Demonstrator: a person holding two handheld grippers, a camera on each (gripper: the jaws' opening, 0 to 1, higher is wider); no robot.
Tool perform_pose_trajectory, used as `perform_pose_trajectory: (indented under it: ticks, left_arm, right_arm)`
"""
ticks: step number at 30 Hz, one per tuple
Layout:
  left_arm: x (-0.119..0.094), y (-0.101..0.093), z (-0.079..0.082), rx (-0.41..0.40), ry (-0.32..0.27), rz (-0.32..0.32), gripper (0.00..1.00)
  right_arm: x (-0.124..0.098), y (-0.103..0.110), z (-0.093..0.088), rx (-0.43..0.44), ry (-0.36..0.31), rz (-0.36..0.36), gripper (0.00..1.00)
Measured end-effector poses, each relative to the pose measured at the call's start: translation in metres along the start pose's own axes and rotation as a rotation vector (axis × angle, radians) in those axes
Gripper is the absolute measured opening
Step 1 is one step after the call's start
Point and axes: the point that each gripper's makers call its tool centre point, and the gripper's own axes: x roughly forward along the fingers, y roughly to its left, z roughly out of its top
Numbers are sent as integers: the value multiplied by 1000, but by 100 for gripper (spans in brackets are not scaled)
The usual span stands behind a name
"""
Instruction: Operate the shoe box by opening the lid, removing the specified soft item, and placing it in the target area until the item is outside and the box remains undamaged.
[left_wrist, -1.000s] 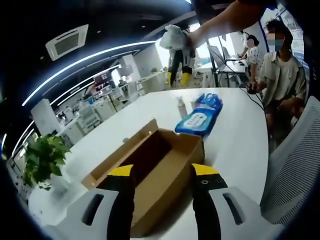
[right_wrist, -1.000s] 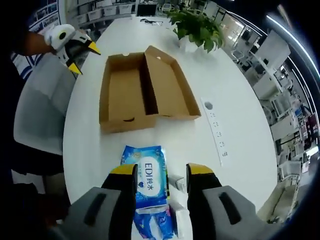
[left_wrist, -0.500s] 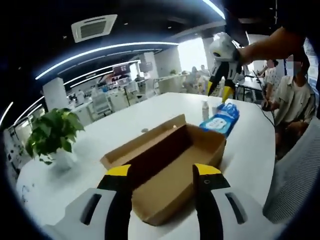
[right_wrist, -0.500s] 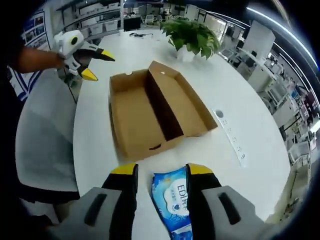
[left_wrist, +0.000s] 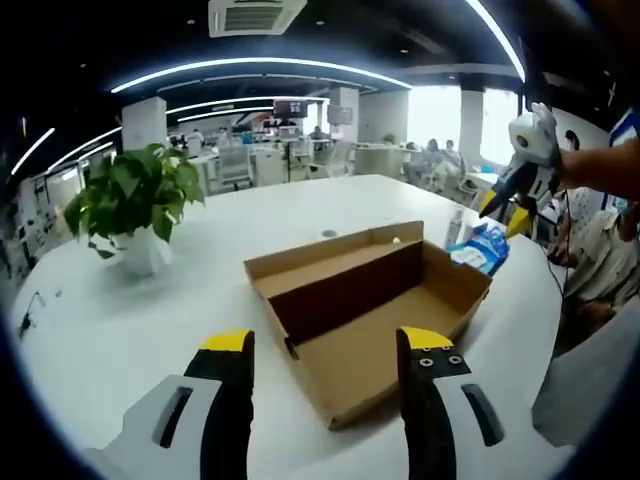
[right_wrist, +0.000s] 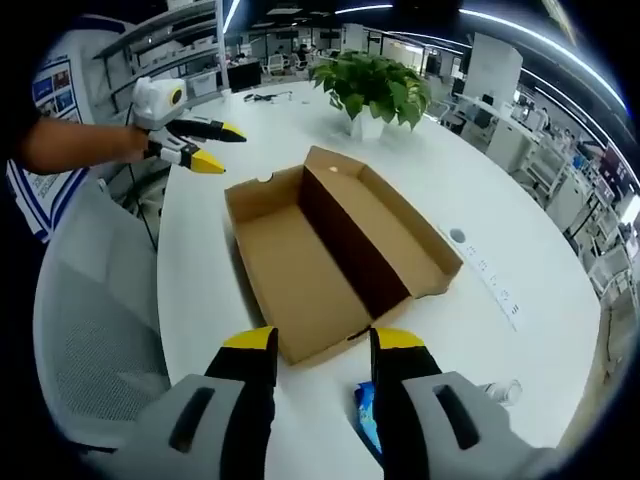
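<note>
Hovering both grippers, jaws spread, nothing held. Box (right_wrist: 330, 250) open on table (right_wrist: 520, 240), empty. Wipes pack (left_wrist: 482, 247) outside, just past box's far short end, just below right gripper (right_wrist: 322, 348); left gripper (left_wrist: 328, 343) at opposite end.

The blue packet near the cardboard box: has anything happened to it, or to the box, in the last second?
The right gripper has come down from high above the table to just over the blue wipes packet and drawn back toward the shoe box. Both grippers stayed open, holding nothing. The packet, the open empty box and the potted plant kept their places.
</note>
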Motion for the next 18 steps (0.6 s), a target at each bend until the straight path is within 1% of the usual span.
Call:
perform_pose_trajectory:
  ticks: [1, 2, 3, 4, 6, 7, 8, 9, 10, 11, 12, 13, 14, 15, 16, 17, 18]
  left_arm:
    - [2, 0, -4, -25, 19, -5, 58]
    - [3, 1, -6, -28, 32, 1, 58]
    - [5, 3, -7, -30, 33, 6, 58]
    - [8, 1, -11, -75, 49, 0, 58]
    - [13, 0, -19, -147, 77, -6, 56]
    - [15, 0, -23, -174, 99, -3, 54]
    - [17, 1, -28, -183, 120, -1, 53]
    - [20, 2, -29, -198, 121, -2, 53]
    - [21, 2, -31, -211, 130, 1, 52]
    - [22, 1, -38, -238, 175, -5, 48]
    - [23, 0, -39, -247, 183, -15, 42]
    - [26, 0, -39, -250, 185, -23, 35]
    - [27, 1, -41, -269, 195, -22, 32]
    - [28, 4, -41, -263, 201, -5, 31]
    - [29, 6, -42, -255, 198, 6, 34]
    - [31, 8, -42, -259, 199, 12, 37]
    - [32, 10, -44, -270, 207, 21, 38]
  right_arm:
    - [1, 0, 0, 10, -5, -7, 34]
    - [2, -1, 2, 49, -28, -23, 34]
    - [2, 0, 4, 82, -49, -23, 34]
    - [4, -1, 5, 120, -74, -34, 34]
    - [6, -5, 4, 175, -98, -67, 33]
    - [8, -8, 3, 206, -107, -86, 33]
    - [11, -10, -2, 259, -110, -107, 32]
    - [13, -7, -1, 272, -131, -100, 32]
    - [16, -8, -5, 295, -130, -108, 31]
    - [19, -13, -15, 315, -110, -144, 26]
    - [23, -15, -18, 324, -113, -149, 24]
    - [28, -19, -26, 371, -111, -178, 22]
    - [29, -22, -32, 400, -100, -200, 21]
    - [34, -21, -32, 437, -136, -191, 22]
    - [38, -25, -38, 477, -134, -193, 22]
    - [42, -28, -46, 504, -114, -212, 22]
    - [45, -28, -49, 486, -107, -217, 21]
